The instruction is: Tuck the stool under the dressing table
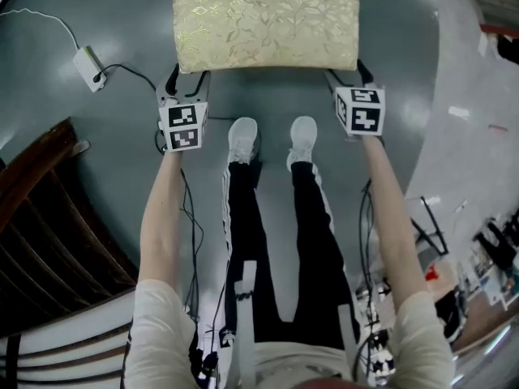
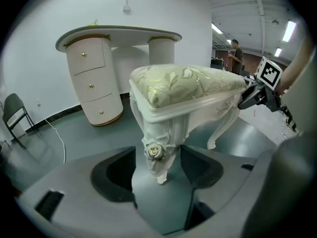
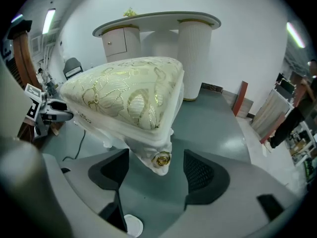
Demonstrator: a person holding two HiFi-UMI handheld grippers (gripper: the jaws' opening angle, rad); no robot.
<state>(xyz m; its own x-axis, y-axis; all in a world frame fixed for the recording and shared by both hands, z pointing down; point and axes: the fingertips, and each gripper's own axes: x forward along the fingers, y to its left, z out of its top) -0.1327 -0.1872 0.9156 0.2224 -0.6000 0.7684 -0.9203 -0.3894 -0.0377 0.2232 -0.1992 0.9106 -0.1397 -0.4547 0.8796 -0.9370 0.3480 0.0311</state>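
a cream stool (image 1: 266,21) with a gold-leaf patterned cushion is seen from above just ahead of a person's white shoes (image 1: 242,138) on a grey floor (image 1: 122,148); the left gripper (image 1: 188,78) and the right gripper (image 1: 347,75) are held at its two near corners, each marker cube turned up towards the head camera; in the left gripper view the jaws are seen apart, with the stool's near left leg (image 2: 159,150), carved with a pale rose, set between them; a strip of floor is shown between that leg and the jaw at the picture's left, while the other jaw is drawn close against it; in the right gripper view the jaws are likewise seen wide, the near right leg (image 3: 159,158) with its gold rose placed between them and a gap left on the picture's right side; the dressing table (image 2: 119,33), white with a curved top and a drawer pedestal, is shown against the white wall beyond the stool, well apart from it; a power adapter (image 1: 89,67) with its cable is seen lying on the floor to the left, a dark wooden chair (image 1: 49,233) at lower left; a folding chair (image 2: 15,115) and a standing person (image 2: 236,53) are shown in the background.
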